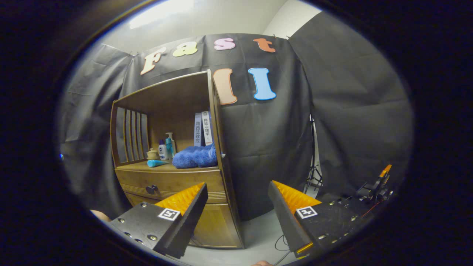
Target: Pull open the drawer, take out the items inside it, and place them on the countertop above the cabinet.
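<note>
Gripper view: the tongs (236, 194) are wide open w/ nothing in them. The drawer (173, 184) is closed, just past the left finger, under the bench (162, 167). On the bench: a blue towel (195, 156), bottles (166, 148), books (203, 128).

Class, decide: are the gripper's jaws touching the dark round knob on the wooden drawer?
Apart. The gripper view shows the gripper open, short of the cabinet; the dark round knob lies beyond its jaws.
</note>
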### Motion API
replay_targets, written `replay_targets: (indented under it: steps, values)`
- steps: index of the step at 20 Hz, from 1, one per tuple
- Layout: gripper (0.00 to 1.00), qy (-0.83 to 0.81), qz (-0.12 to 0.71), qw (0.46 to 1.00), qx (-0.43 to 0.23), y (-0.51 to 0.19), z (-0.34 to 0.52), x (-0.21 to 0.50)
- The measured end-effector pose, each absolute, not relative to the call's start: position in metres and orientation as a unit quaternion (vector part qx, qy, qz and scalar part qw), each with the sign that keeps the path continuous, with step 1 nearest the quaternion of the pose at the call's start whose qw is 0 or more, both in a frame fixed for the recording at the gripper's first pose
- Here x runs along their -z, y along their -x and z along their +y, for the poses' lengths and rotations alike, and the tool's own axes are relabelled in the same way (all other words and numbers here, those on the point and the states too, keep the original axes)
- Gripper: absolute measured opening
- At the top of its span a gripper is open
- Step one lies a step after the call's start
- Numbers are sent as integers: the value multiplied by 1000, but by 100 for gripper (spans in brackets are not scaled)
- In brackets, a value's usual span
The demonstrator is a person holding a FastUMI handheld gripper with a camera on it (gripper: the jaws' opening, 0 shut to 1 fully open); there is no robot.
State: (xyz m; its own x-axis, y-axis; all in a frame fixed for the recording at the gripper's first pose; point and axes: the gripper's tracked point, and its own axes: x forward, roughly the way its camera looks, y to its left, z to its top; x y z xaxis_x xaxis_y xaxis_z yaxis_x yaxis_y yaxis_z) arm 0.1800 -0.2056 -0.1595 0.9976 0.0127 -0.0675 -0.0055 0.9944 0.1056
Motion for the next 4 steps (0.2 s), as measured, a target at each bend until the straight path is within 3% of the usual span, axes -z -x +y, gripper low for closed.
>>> replay_targets:
  steps: [4]
  values:
    - [98,-53,31,998,-2,-180,-208,158]
